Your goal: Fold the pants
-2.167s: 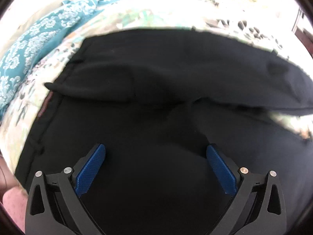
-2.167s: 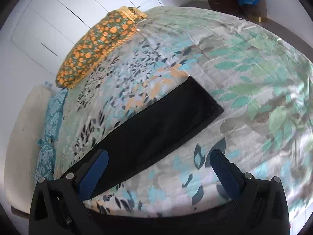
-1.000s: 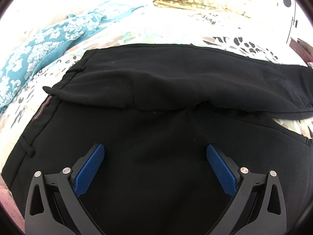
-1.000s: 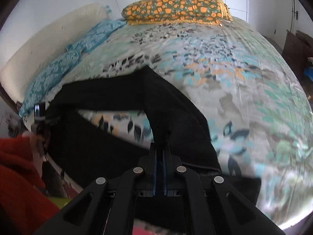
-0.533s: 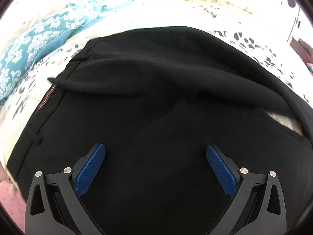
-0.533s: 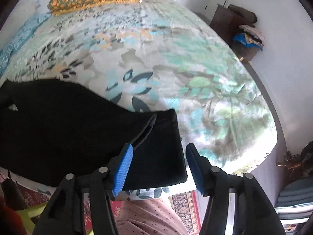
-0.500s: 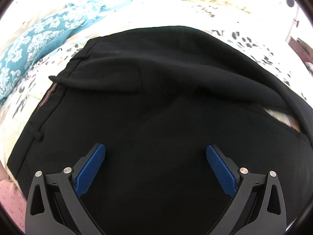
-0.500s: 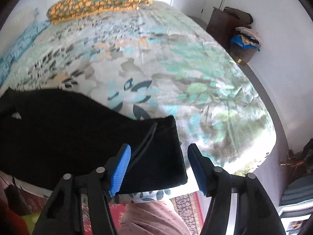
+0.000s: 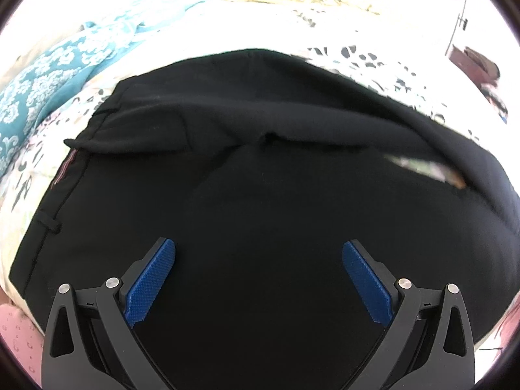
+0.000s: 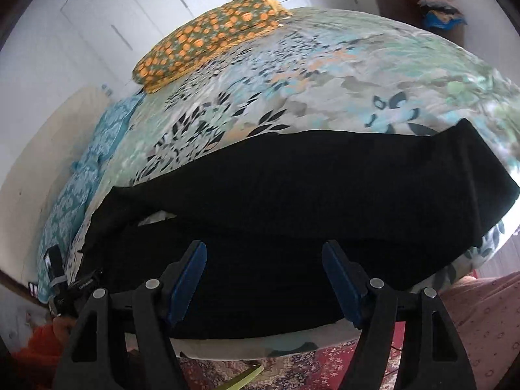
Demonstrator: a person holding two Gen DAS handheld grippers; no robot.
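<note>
Black pants (image 9: 260, 169) lie on a floral bedspread (image 10: 325, 74), one leg laid lengthwise over the other. The waistband with a belt loop (image 9: 48, 224) is at the left in the left wrist view. My left gripper (image 9: 258, 260) is open and empty, just above the seat area. In the right wrist view the pants (image 10: 292, 188) stretch left to right, with the cuffs (image 10: 487, 188) at the right near the bed's edge. My right gripper (image 10: 263, 266) is open and empty over the near leg.
An orange-patterned pillow (image 10: 208, 39) lies at the far side of the bed. A teal patterned cloth (image 10: 81, 178) runs along the left side. A dark dresser (image 10: 419, 3) stands far right. A red rug (image 10: 308, 370) lies below the near bed edge.
My right gripper carried the leg end across, let it go beside the other cuff, opened, and pulled back left along the pants. The upper leg now lies over the lower one. My left gripper stayed open.
</note>
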